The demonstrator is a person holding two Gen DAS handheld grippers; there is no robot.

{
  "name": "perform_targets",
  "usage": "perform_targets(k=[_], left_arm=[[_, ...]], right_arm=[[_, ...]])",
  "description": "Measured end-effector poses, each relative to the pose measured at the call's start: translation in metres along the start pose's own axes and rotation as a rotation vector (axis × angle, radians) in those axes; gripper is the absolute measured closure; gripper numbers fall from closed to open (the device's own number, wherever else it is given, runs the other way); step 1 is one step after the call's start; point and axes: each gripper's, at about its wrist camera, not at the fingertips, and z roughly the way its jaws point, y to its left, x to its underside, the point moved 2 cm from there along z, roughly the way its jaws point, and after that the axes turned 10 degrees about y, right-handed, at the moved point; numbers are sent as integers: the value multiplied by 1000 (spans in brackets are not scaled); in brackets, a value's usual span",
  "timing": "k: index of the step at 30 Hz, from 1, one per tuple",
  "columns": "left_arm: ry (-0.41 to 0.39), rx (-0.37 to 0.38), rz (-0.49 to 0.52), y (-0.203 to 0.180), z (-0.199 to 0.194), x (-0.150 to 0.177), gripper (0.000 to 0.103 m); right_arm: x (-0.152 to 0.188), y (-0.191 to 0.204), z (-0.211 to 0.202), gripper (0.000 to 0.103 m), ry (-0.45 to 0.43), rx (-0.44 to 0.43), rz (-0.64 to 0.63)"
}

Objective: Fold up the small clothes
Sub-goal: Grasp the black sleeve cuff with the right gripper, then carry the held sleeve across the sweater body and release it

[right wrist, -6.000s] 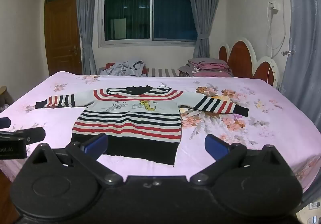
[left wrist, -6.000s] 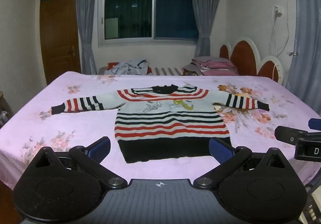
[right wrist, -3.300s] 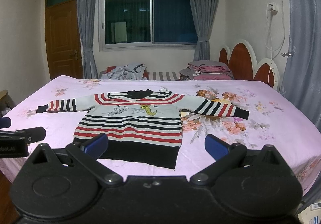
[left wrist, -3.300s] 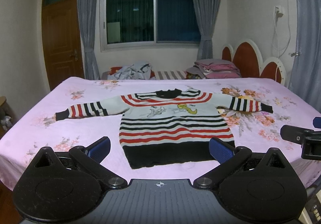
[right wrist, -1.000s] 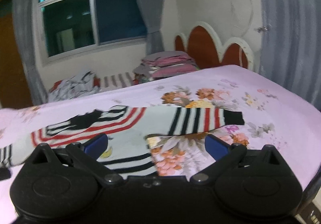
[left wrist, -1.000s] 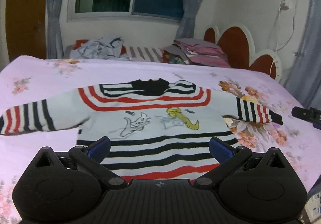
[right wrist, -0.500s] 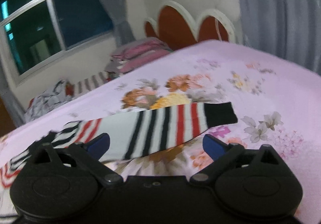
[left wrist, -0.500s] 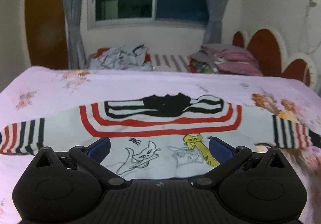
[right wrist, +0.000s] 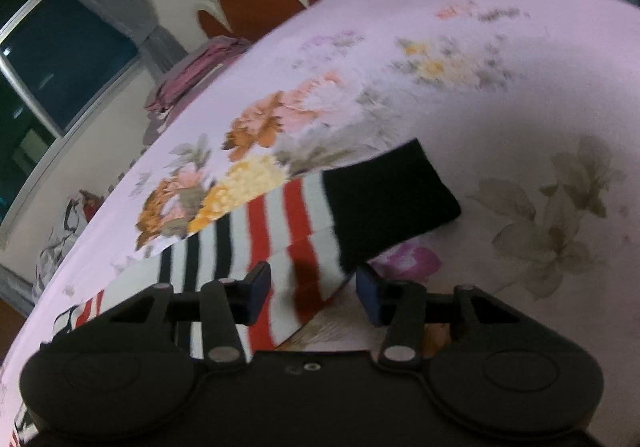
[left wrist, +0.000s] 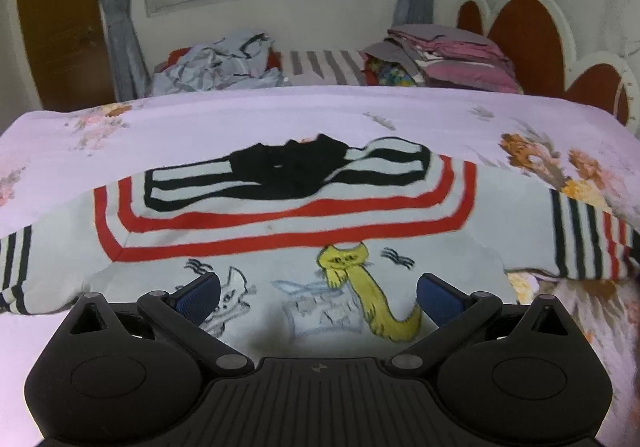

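Observation:
A small striped sweater in white, red and black lies flat on the pink floral bed, its black collar far and cat drawings near. My left gripper is open and empty, low over the chest with the cats between its blue pads. The sweater's right sleeve with a black cuff shows in the right wrist view. My right gripper is half open, its jaws on either side of the sleeve near the cuff, not clamped on it.
The pink floral bedspread spreads around the sweater. Behind the bed lie crumpled grey clothes and a stack of folded pink bedding. A red scalloped headboard stands at the right, a window and curtains behind.
Both grippers have moved forward and down onto the sweater. The left now hovers over the chest; the right swung to the sleeve cuff, tilted, and its jaws have narrowed around the sleeve.

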Motion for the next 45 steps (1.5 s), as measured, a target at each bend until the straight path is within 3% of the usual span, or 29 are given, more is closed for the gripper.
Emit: perform_targets(k=[7,10,11,12,14,18,22,27,34,39,45], left_arm=[[-4,-19,-50,-1,7,-21,0],[-22,-24,-75,2,3,-27,0],[-31,-47,-74,5,0,-27,0],[-28,-105,-61,6,-1,-26,0],[5,-171,-38,13,2,-25,0],[24,-165,-83,39,3,-17,0],[31,-215,-48,56,11,-9,0],[-8,-162,-121,86,13,-3,0],[53,-10,-134,129,35,1,0],[43,34,-160,150,42,4,0],[21,67,-136,180,39,17,1]], right_arm=[[-11,-20,9,60,-5,-78,103],[-17,-19,11,76,-7,-32,89],[-18,-16,13,87,-4,6,59],[-19,-12,14,91,-3,37,21],[-22,-1,14,94,-2,76,-57],[-26,30,9,95,-37,104,-227],[-20,70,6,95,-45,77,-369],[14,133,0,95,-21,-11,-519],[87,219,-4,95,29,-110,-689],[150,272,0,95,82,-154,-832],[203,310,4,95,140,-195,-915]])
